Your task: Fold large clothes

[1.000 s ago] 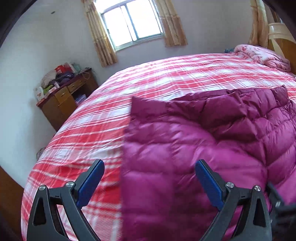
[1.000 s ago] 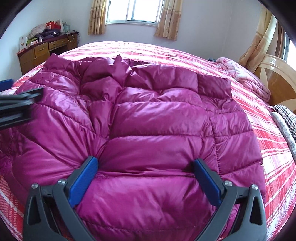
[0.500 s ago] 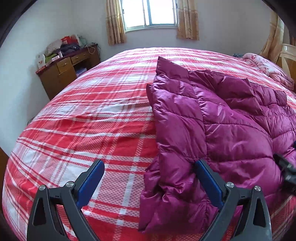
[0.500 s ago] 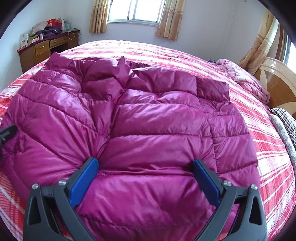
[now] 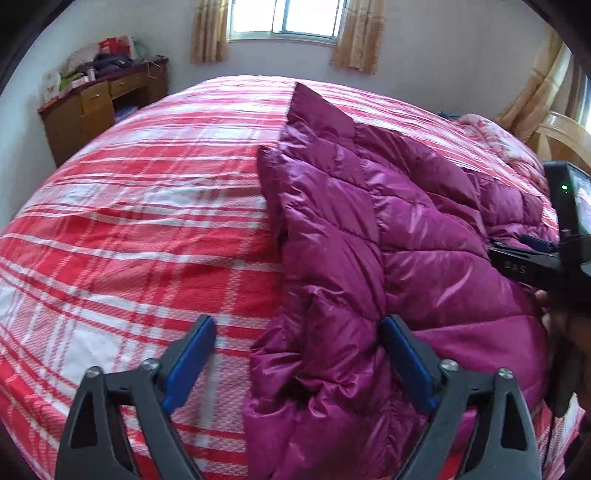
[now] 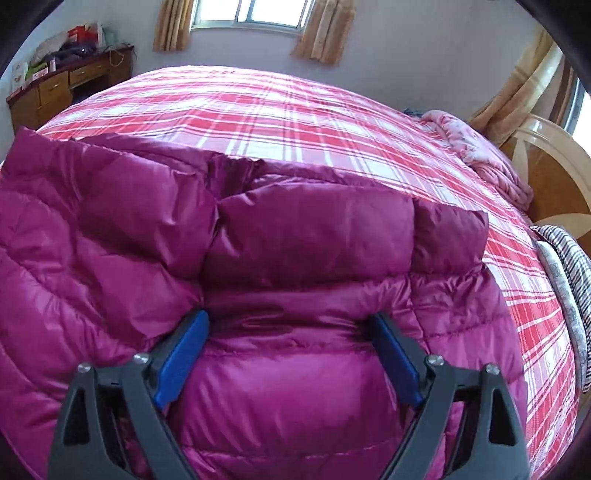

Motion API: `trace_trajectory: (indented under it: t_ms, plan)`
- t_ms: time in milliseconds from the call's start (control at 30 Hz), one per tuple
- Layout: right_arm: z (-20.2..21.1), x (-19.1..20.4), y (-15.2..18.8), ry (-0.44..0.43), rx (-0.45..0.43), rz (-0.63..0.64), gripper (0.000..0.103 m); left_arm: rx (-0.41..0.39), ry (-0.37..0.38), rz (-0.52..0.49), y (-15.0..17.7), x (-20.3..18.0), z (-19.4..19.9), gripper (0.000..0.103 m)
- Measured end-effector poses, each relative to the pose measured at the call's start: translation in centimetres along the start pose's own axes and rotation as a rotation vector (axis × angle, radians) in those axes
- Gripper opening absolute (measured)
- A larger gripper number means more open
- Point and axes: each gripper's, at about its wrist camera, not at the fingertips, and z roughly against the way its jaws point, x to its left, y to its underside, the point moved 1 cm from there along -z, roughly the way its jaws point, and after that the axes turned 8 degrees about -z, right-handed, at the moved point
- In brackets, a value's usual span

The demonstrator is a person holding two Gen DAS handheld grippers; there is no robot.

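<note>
Jacket (image 5: 406,236), a magenta quilted puffer, lies spread on the bed (image 5: 147,221), over its red-and-white plaid cover. In our left view its edge runs up the middle of the picture, with bare plaid to the left of it and the puffy bulk to the right. Our left tongs (image 5: 295,365) stand wide and their jaws are closing; the crumpled near corner of the jacket lies between them, the right pad against the fabric and the left pad over bare plaid, so nothing is pinched. At the right edge of that view we see our right tool's black body over the jacket. In the right view the jacket fills the lower left, its folded upper part lying across the middle. Our right tongs (image 6: 291,350) are spread wide over a quilted panel, both blue pads at the fabric's surface without squeezing it; whether they touch it we cannot tell. Beyond the bed stand a cluttered wooden dresser (image 6: 55,88) at the far left, a curtained window (image 5: 284,18), and a pink blanket (image 6: 480,155) bunched by the headboard (image 6: 554,166).
</note>
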Motion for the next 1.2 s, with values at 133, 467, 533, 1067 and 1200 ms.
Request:
trace_trajectory:
  t_ms: [133,467,533,1067,1200]
  plan:
    - [2.0,-1.9,0.2,-0.048,-0.007,-0.038,0.089,-0.008,0.054,-0.025,0.0,-0.5,0.1,0.061]
    - [7.4,-3.6,8.7,-0.112,-0.062,0.030,0.090,-0.052,0.057,-0.111,0.0,-2.6,0.9,0.024]
    - [6.6,-3.0,9.2,-0.076,-0.075,0.053,0.092,-0.062,0.059,-0.110,-0.1,-2.9,1.4,0.019]
    - [9.4,-8.9,8.5,-0.160,-0.178,-0.108,0.092,-0.324,0.060,-0.314,-3.8,-9.3,11.5,0.009]
    - [9.8,-10.9,8.2,-0.114,-0.177,-0.126,0.092,-0.361,0.071,-0.412,-5.3,-13.5,13.0,0.009]
